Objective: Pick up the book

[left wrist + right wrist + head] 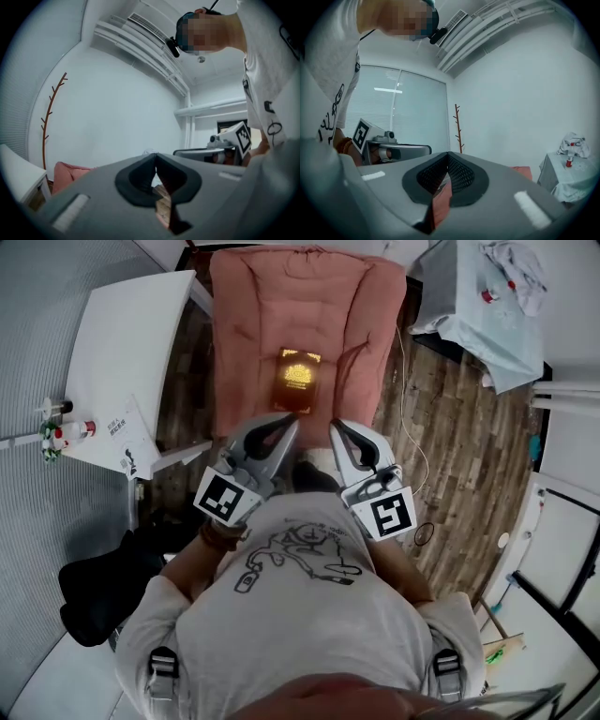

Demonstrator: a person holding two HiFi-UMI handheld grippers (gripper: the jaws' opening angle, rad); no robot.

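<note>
The book (297, 381) lies flat on the seat of a pink padded chair (272, 296), cover up, with a gold emblem on the dark reddish-brown face. Its long axis runs away from the person, from the front of the seat toward the back, and the far end leans slightly to the right. Its near short edge faces the two claws. Which end is the book's top cannot be made out.

The left claw (292, 420) and the right claw (335, 426) are held side by side in front of the person's chest, both pointing toward the book, their tips just short of its near edge in the head view. Neither touches it. In the left gripper view the left claw's (156, 157) jaws meet at the tip with nothing between them, and in the right gripper view the right claw (447, 154) is likewise closed and empty.

A white table (131, 334) stands left of the chair with small bottles (70, 430) at its edge. To the right, a table under a pale cover (478, 324) carries a crumpled white cloth (516, 268) and a red-topped bottle (487, 294). The floor (450, 427) is wooden planks
</note>
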